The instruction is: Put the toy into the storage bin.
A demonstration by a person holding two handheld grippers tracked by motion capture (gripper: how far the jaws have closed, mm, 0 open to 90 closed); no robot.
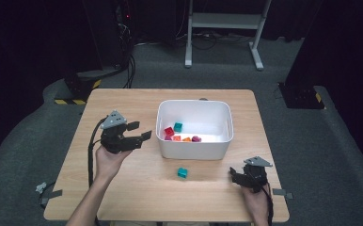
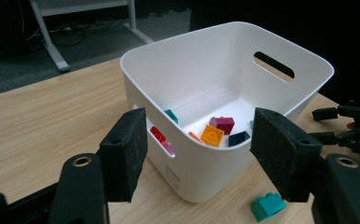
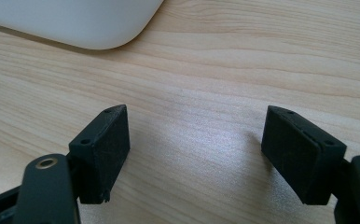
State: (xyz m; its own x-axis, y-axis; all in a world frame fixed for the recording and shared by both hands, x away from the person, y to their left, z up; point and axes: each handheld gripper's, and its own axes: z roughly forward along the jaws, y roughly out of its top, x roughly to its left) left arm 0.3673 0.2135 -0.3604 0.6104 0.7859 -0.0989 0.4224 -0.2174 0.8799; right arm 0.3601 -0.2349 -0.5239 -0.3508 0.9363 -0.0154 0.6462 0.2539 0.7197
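Your white bin [image 1: 193, 141] sits just right of your left gripper [image 1: 139, 133], jaws parted, empty. Your right gripper [image 1: 233, 175] rests wide, empty too. The teal brick [image 1: 183, 173] lies between them on the table: collect it next, probably.

The bin [image 1: 193, 146] is plain white. The bricks inside it are teal [image 1: 178, 126], red [image 1: 169, 132], orange [image 2: 212, 135] and magenta [image 2: 225, 124]. The loose brick [image 1: 182, 173] is teal. The table [image 1: 123, 188] is light wood grain. Both grippers [image 1: 139, 131] [image 1: 235, 175] are black.
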